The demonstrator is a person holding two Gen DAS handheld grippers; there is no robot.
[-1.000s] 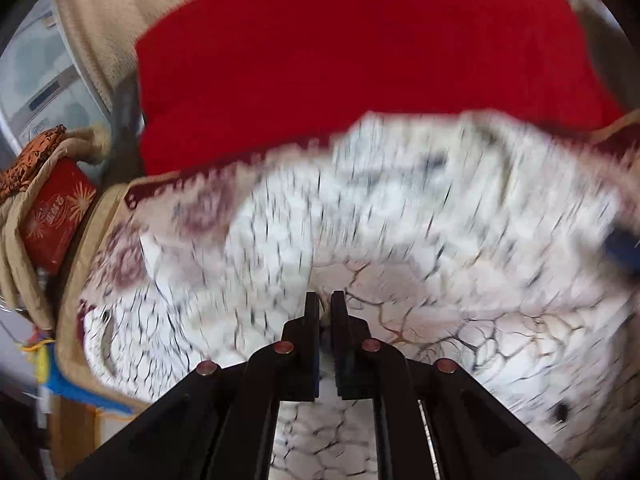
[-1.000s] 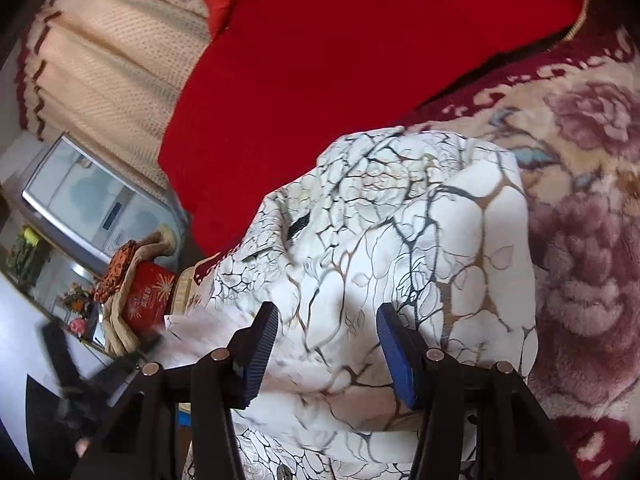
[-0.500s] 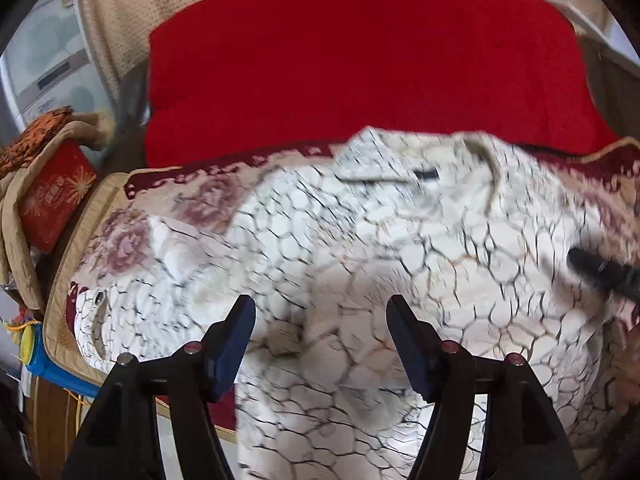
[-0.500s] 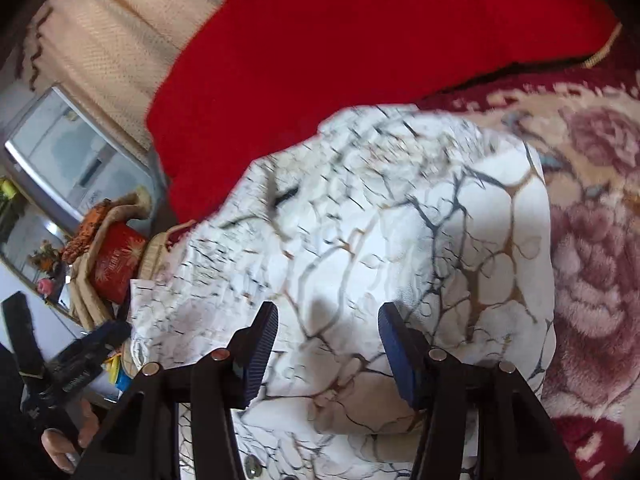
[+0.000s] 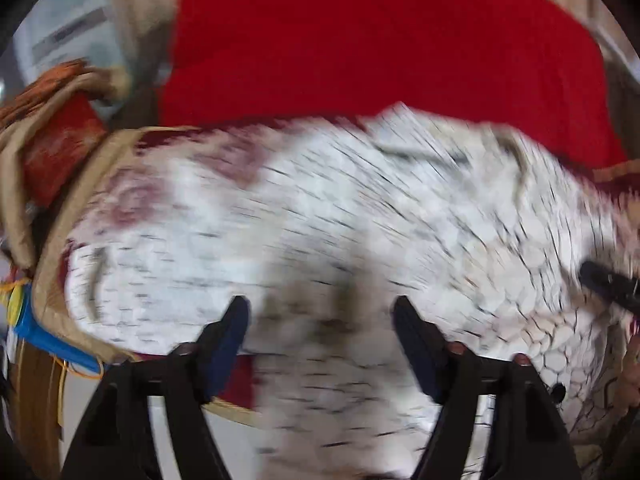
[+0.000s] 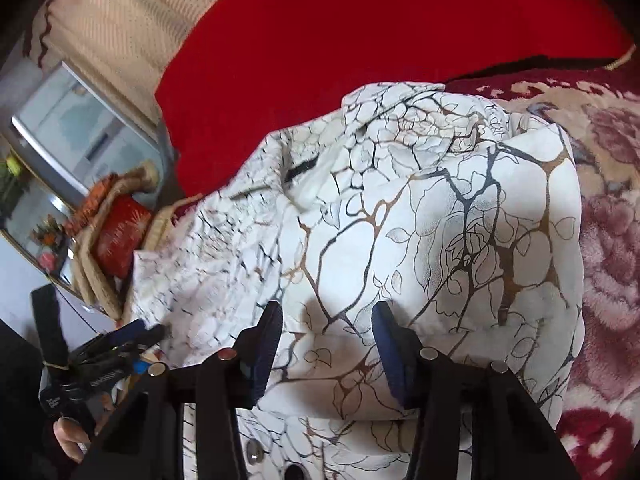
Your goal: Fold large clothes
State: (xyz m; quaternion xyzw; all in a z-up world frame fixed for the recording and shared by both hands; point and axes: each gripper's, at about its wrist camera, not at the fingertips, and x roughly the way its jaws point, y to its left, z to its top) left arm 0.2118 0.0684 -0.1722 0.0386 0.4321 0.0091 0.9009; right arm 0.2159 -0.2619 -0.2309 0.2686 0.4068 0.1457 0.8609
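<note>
1. The white shirt (image 6: pixel 420 216) with dark crack lines lies on a flowery blanket (image 6: pixel 608 248), in front of a red cushion (image 6: pixel 380 32).
2. Its collar end points at the cushion, and its long side runs from there toward the cameras.
3. The right gripper (image 6: pixel 326 340) is wide open above the shirt and holds nothing.
4. The left gripper (image 5: pixel 320 332) is wide open too, over the blurry shirt (image 5: pixel 360 220), with nothing in its fingers.
</note>
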